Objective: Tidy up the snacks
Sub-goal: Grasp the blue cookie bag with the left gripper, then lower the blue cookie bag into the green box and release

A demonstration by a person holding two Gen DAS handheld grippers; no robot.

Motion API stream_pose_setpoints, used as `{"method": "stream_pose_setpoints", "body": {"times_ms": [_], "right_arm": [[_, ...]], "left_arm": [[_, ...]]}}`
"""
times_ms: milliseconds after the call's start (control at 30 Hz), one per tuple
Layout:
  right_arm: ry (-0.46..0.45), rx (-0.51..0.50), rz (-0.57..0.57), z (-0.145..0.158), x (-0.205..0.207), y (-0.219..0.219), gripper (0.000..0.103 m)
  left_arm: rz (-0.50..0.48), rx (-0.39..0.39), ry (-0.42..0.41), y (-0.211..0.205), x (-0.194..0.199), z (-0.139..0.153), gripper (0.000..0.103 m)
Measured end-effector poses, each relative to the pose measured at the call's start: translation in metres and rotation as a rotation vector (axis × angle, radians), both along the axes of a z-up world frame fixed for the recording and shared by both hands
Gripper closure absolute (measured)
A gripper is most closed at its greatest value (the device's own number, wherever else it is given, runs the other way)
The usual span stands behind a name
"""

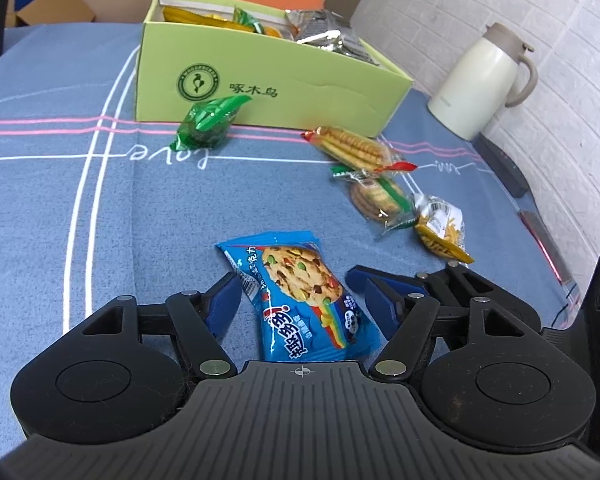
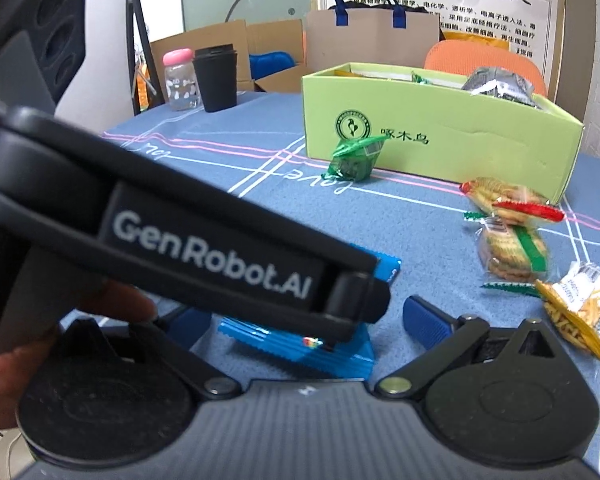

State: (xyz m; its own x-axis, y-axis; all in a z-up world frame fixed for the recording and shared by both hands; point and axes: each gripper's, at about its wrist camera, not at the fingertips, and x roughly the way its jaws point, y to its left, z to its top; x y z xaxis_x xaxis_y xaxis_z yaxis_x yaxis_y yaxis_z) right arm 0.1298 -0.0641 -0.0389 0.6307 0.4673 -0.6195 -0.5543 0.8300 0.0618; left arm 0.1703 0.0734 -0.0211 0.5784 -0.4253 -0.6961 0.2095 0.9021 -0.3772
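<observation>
Cookies in a blue packet (image 1: 306,298) lie flat on the blue tablecloth (image 1: 40,208), right between the two blue pads of the left gripper (image 1: 296,292). Its jaws are spread wide, one pad on each side of the packet; the left pad looks just at the wrapper's edge (whether it touches I cannot tell), the right one stands apart, and nothing is clamped.

From the right wrist view, the right gripper (image 2: 300,320) is also spread wide and holds nothing. The left gripper's black body crosses in front of it, covering most of the blue packet (image 2: 296,346), which lies between these fingers too.

Farther back stands the green box (image 1: 260,76), open at the top, with yellow, green and silver packets already inside. A green packet (image 1: 208,120) rests on the cloth against the box's front wall. To the right, loose on the cloth, lie a red-ended biscuit pack (image 1: 356,148), a green-striped biscuit pack (image 1: 380,198) just beside it, and a yellow bag of sticks (image 1: 442,228) nearest the grippers. A cream jug (image 1: 480,80) stands by the white wall.
</observation>
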Motion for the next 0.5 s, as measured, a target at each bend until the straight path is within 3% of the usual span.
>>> {"method": "stream_pose_setpoints", "body": {"times_ms": [33, 67, 133, 333, 500], "right_arm": [[-0.012, -0.005, 0.01, 0.0, -0.002, 0.001, 0.007], [-0.02, 0.006, 0.018, 0.002, -0.005, 0.0, 0.02], [-0.012, 0.0, 0.024, 0.006, -0.008, -0.003, 0.027], [-0.005, 0.039, 0.041, 0.019, -0.002, -0.001, 0.027], [-0.127, 0.051, 0.041, 0.053, 0.03, 0.007, 0.025]], "left_arm": [[-0.005, 0.007, -0.007, 0.0, 0.0, 0.0, 0.058], [-0.015, 0.013, -0.012, -0.001, -0.001, -0.001, 0.068], [-0.014, 0.01, -0.016, 0.0, -0.004, -0.002, 0.075], [0.014, 0.004, -0.022, 0.006, -0.005, 0.004, 0.079], [0.041, -0.029, -0.107, 0.017, 0.023, 0.039, 0.079]]}}
